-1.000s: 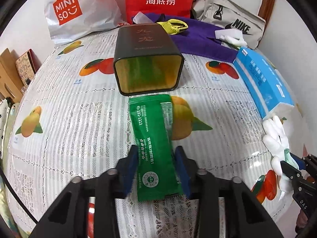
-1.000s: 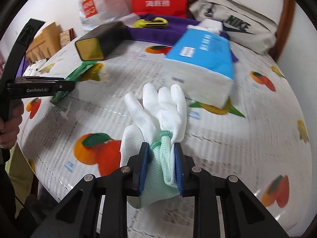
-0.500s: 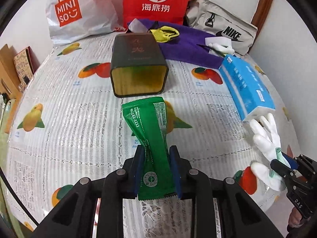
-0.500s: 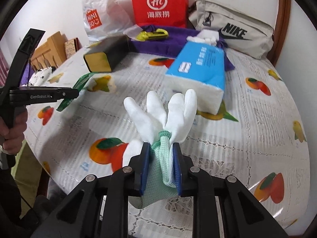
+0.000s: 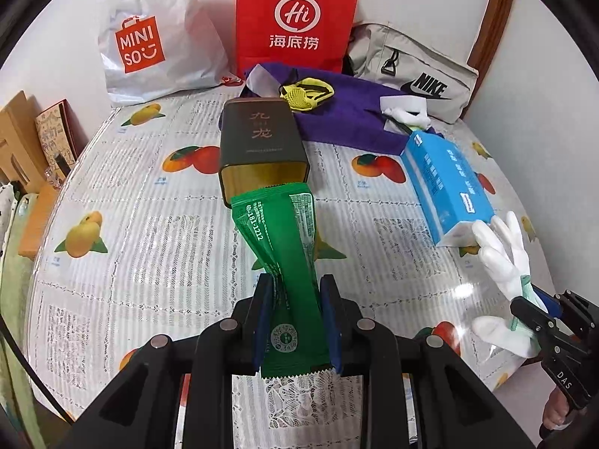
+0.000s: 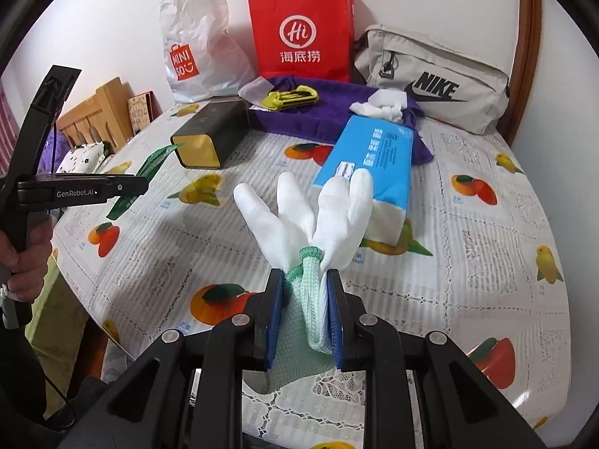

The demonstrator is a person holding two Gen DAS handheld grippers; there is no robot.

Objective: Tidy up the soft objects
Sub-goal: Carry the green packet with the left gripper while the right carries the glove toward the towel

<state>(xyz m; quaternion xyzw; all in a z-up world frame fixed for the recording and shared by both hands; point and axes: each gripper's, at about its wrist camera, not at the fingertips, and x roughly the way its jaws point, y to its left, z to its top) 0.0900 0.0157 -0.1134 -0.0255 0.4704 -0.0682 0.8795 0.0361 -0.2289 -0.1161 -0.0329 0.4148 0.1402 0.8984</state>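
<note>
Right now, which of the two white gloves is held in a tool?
The white glove with the green cuff, pinched in the right tool above the table. The other glove lies untouched on the purple cloth.

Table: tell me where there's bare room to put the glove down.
Bare cloth lies right of the tissue box, toward the table edge, and left of the dark tin. The back is crowded: purple cloth, paper bags, grey bag.
</note>
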